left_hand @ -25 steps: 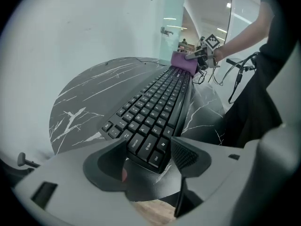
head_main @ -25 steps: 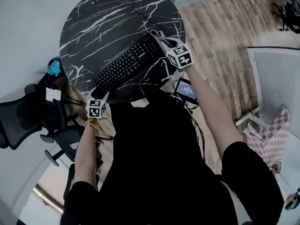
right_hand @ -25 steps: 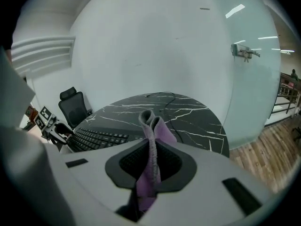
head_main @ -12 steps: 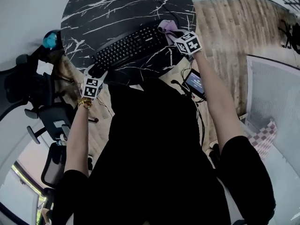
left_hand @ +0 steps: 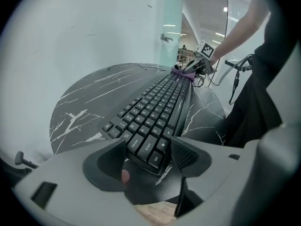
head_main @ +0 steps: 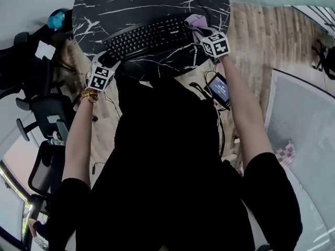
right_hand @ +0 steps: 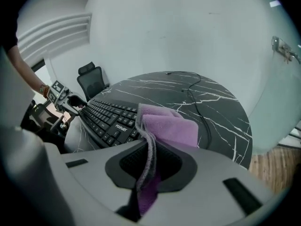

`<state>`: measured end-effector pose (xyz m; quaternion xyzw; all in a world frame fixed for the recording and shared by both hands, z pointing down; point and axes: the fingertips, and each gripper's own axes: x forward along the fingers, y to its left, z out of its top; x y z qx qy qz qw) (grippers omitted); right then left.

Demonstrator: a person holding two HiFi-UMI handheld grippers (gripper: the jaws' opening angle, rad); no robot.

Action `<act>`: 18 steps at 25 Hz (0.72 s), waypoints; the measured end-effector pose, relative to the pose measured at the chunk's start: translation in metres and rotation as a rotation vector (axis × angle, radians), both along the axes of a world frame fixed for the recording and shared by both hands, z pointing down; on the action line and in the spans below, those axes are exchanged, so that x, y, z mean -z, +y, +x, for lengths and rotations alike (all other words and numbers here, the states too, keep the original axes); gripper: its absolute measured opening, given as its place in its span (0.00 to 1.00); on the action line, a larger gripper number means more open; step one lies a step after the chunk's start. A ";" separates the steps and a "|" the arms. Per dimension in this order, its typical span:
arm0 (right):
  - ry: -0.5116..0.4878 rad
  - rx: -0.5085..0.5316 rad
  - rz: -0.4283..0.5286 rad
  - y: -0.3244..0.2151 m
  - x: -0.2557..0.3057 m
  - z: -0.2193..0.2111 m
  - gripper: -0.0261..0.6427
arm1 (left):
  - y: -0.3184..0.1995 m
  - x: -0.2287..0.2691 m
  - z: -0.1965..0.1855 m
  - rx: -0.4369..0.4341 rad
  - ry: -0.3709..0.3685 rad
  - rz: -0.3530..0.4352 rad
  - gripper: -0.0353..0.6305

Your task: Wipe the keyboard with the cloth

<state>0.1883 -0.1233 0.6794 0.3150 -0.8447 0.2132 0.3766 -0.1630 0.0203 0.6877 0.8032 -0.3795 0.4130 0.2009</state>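
A black keyboard (head_main: pixel 149 38) lies across the near part of a round black marble table (head_main: pixel 131 4). My left gripper (head_main: pixel 106 64) is at the keyboard's left end. In the left gripper view its jaws press on both sides of the near corner of the keyboard (left_hand: pixel 155 112). My right gripper (head_main: pixel 203 33) is at the keyboard's right end, shut on a purple cloth (head_main: pixel 194 21). In the right gripper view the cloth (right_hand: pixel 169 126) hangs folded over the jaws, just above the table beside the keyboard (right_hand: pixel 108 117). Each gripper shows in the other's view: the right gripper (left_hand: pixel 194 68) and the left gripper (right_hand: pixel 70 100).
A thin cable (right_hand: pixel 197 105) runs over the table behind the cloth. Office chairs (head_main: pixel 31 103) stand to the left, another chair (right_hand: pixel 91 81) beyond the table. A small screen device (head_main: pixel 219 88) with wires hangs by the table's near edge. A blue object (head_main: pixel 55 20) sits far left.
The head view has swung, so the table now sits higher in the picture. The purple cloth shows more at the keyboard's right end. Both grippers stay at the keyboard's two ends.
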 end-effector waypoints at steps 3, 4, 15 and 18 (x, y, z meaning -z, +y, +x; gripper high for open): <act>-0.001 -0.010 0.002 0.001 0.002 -0.004 0.12 | 0.003 -0.001 -0.001 -0.003 -0.014 -0.022 0.49; 0.002 -0.007 0.001 0.002 0.001 -0.004 0.12 | 0.004 -0.001 -0.001 -0.004 -0.015 -0.029 0.49; 0.058 0.095 0.016 0.015 -0.001 -0.021 0.12 | 0.004 -0.001 0.000 -0.007 -0.008 -0.037 0.49; 0.060 0.119 0.023 0.019 -0.001 -0.028 0.12 | 0.004 -0.001 -0.001 -0.005 -0.003 -0.036 0.49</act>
